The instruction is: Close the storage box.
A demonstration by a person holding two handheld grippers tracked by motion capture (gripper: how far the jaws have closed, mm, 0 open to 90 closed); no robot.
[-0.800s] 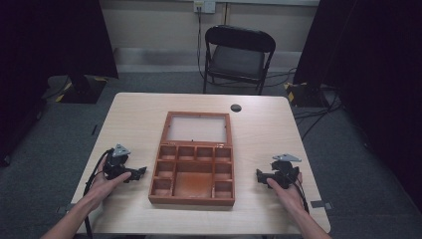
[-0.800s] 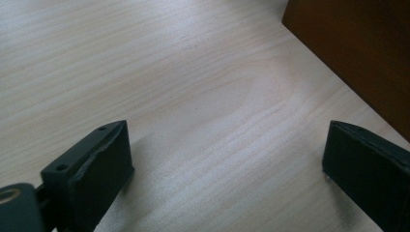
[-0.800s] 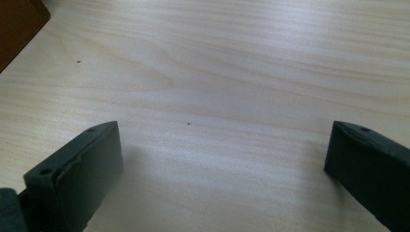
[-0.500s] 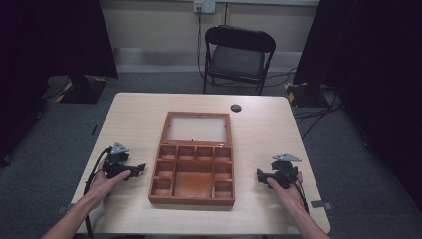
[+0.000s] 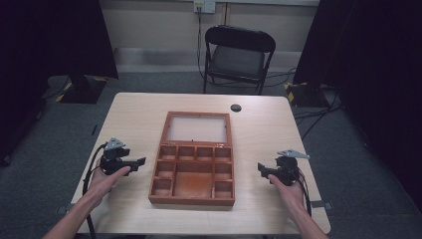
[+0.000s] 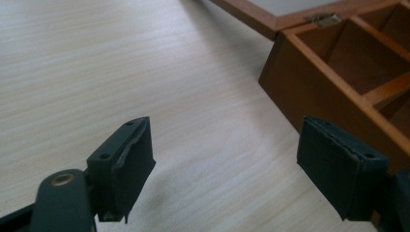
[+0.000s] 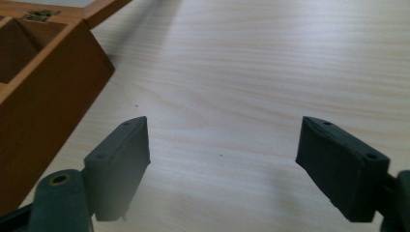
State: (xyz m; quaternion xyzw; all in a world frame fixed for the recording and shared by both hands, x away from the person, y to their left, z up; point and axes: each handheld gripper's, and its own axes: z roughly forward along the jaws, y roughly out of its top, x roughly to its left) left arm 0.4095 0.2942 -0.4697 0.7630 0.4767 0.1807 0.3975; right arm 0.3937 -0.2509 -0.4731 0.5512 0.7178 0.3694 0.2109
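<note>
Box (image 5: pixel 193 158) open mid-table, lid laid flat behind, compartments bare. Left gripper (image 5: pixel 138 162) and right gripper (image 5: pixel 262 167) parked either side, jaws spread wide, gripping nothing. No handling under way; nothing moved in or out.

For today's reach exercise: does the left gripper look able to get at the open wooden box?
Probably yes. The left gripper sits open beside the wooden box, with bare table between its fingers and the box's side.
</note>
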